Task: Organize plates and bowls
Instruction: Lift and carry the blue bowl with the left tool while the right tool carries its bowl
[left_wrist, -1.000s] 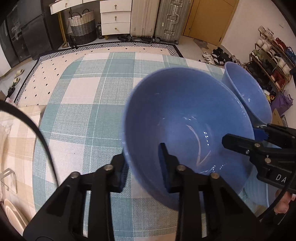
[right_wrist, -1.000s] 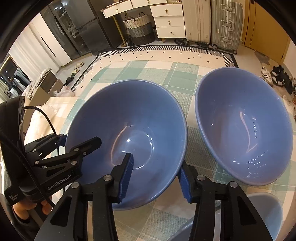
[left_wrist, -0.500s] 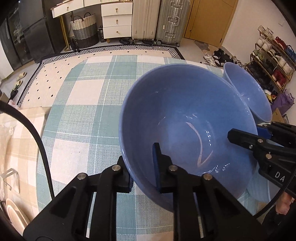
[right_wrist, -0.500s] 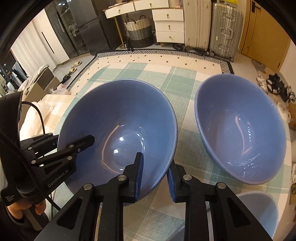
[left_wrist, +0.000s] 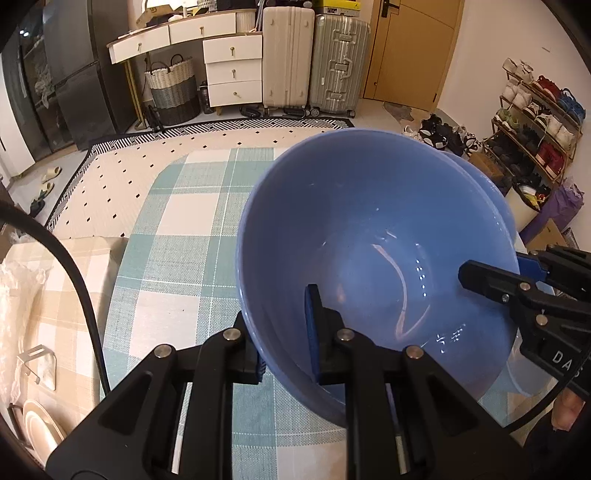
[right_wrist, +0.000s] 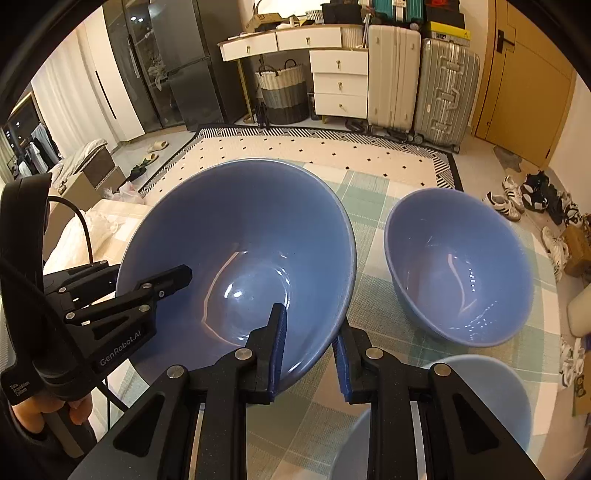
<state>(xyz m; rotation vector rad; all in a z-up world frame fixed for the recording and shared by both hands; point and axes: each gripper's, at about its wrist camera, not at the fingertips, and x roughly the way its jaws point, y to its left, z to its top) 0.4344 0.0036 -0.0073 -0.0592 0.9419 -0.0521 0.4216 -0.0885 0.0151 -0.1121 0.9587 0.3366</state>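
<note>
Viewing from left wrist: left tool (left_wrist: 282, 332) clamped on near rim of large blue bowl (left_wrist: 373, 266), one pad inside, one outside; bowl tilted above checked worktop (left_wrist: 177, 258); right tool (left_wrist: 517, 275) gripping opposite rim; second blue bowl (left_wrist: 491, 192) partly hidden behind

Viewing from right wrist: right tool (right_wrist: 308, 343) closed on same bowl's rim (right_wrist: 240, 243), left tool (right_wrist: 147, 280) pinching far side; second blue bowl (right_wrist: 458, 266) resting on worktop just beside; pale blue bowl (right_wrist: 491, 391) at lower right, near edge

Glossy glazed bowl (left_wrist: 369, 240), woven tablecloth (left_wrist: 177, 266)
</note>
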